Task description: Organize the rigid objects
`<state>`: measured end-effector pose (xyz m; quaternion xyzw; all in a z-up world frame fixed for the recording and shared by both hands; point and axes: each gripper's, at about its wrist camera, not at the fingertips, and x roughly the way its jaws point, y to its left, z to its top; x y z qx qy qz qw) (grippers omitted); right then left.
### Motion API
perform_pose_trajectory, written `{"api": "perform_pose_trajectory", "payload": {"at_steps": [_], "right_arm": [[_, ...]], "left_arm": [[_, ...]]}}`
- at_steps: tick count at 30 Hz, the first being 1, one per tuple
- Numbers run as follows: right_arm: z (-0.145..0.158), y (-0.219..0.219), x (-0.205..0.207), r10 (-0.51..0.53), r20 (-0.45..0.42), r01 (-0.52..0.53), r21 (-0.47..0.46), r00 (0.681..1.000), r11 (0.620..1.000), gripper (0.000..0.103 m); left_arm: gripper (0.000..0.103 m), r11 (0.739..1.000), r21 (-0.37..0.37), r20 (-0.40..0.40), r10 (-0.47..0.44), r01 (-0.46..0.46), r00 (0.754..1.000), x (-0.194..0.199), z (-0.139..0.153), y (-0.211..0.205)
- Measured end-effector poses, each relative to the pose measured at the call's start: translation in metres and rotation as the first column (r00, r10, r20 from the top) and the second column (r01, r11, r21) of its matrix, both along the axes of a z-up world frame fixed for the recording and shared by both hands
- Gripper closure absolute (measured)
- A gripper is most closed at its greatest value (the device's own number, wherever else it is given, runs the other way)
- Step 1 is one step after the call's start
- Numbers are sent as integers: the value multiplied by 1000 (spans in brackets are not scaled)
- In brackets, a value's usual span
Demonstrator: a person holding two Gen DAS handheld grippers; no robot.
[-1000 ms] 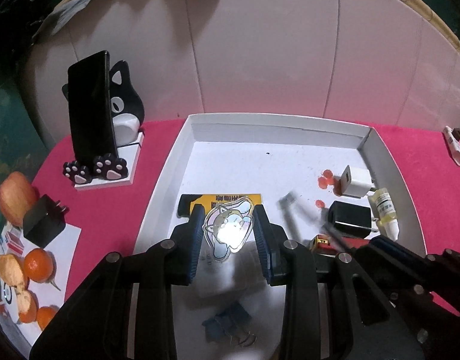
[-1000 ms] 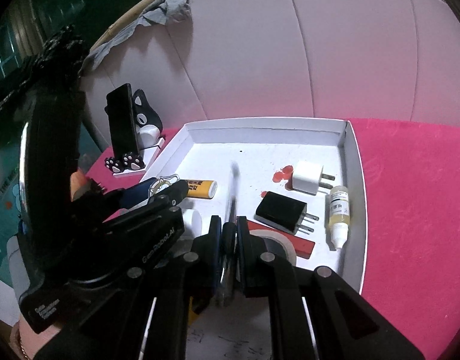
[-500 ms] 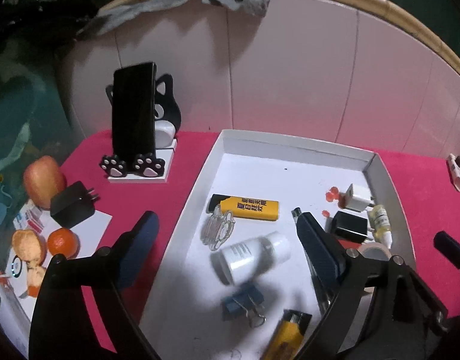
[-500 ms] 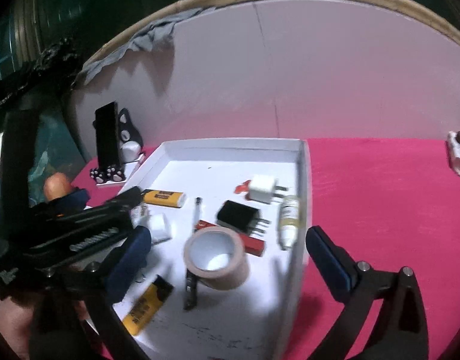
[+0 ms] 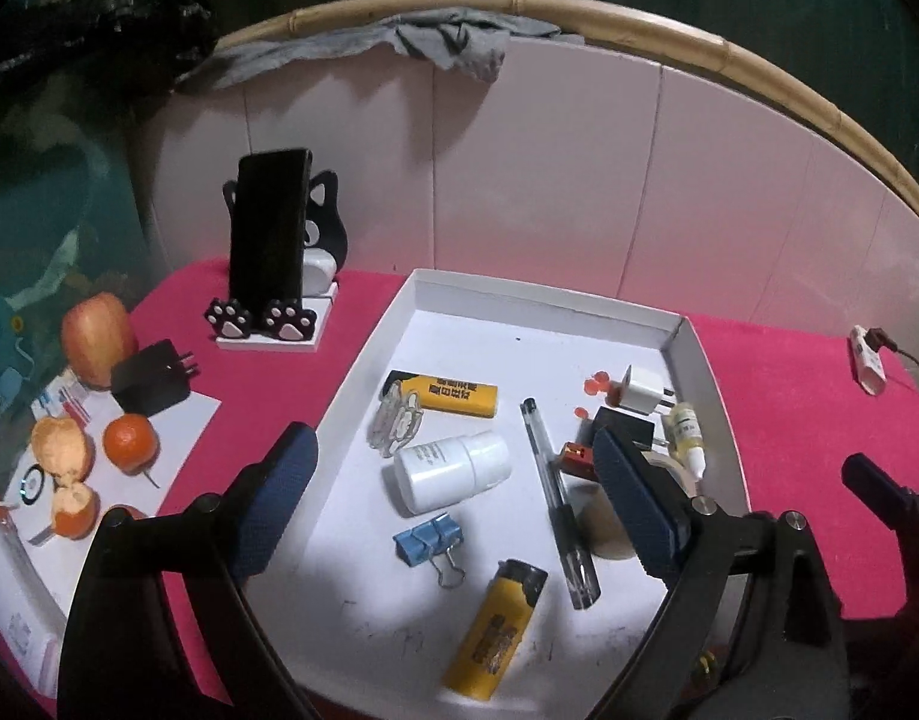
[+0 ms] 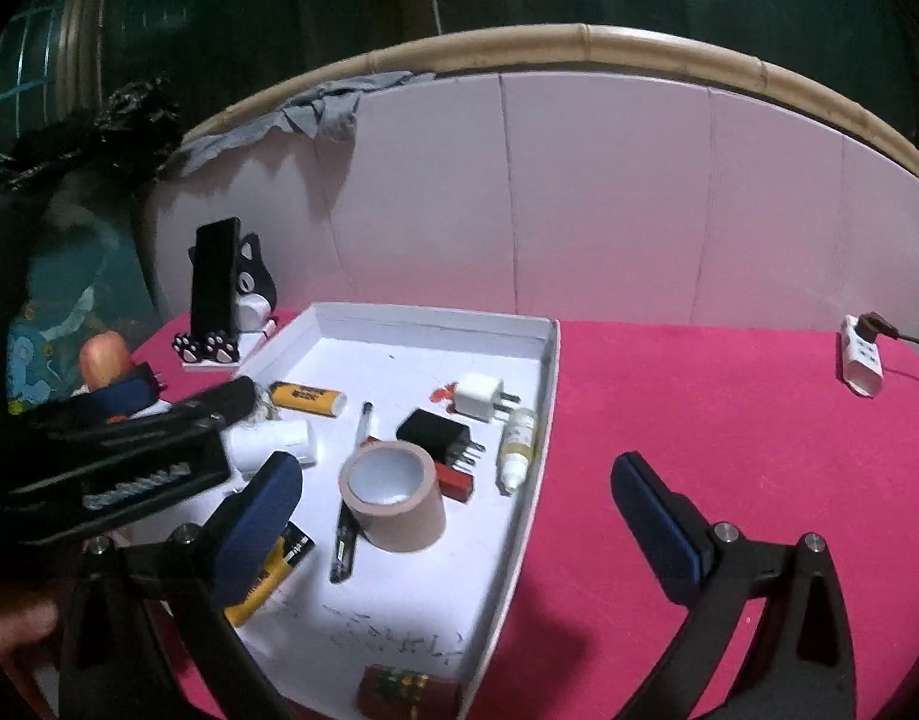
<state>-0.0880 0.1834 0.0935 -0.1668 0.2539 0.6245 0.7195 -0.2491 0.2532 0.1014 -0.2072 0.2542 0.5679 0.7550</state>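
A white tray (image 5: pixel 363 360) on the pink table holds small things: two yellow lighters (image 5: pixel 495 630), a white bottle (image 5: pixel 447 471), a clear keychain charm (image 5: pixel 396 423), a pen (image 5: pixel 549 480), a blue binder clip (image 5: pixel 428 543), chargers, a dropper bottle (image 5: pixel 684 432) and a tape roll (image 6: pixel 393 495). My left gripper (image 5: pixel 453 510) is open and empty above the tray. My right gripper (image 6: pixel 459 522) is open and empty, over the tray's right wall (image 6: pixel 534 480). The pen (image 6: pixel 351 498) lies beside the tape.
A cat phone stand with a phone (image 5: pixel 270 240) stands left of the tray. An apple (image 5: pixel 96 339), a black charger (image 5: pixel 150 378) and tangerines (image 5: pixel 129 435) lie at far left. A white adapter (image 6: pixel 861 357) lies far right. A wall panel closes the back.
Both grippers have opened and pulled back and up. The left let go of the keychain charm and the right let go of the pen; both now lie in the tray.
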Motion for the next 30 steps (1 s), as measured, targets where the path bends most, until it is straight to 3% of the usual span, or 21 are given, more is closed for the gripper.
{"api": "perform_pose_trajectory", "payload": {"at_steps": [5,9,13,20,26,30], "right_arm": [[1,-15,2,-5,-6,5,26,1000,1000,0],[5,-25,1,-26,40,24,41,999,999,0],[8,-37,5,-27,29,25,60,999,998,0],[17,-61,13,-44,29,41,109,999,993,0],[26,-76,19,-56,16,53,147,998,988,0],[32,-88,21,-61,5,59,175,998,983,0]], "left_arm": [[9,999,40,-34,25,-24,999,-3,9,-18],[9,998,54,47,-24,22,999,-10,21,-35],[9,997,72,114,-23,15,993,-14,31,-52],[9,994,105,59,-14,8,998,-10,40,-78],[9,1000,24,84,-1,-1,997,-13,42,-87],[9,997,70,41,-32,29,999,-8,48,-105]]}}
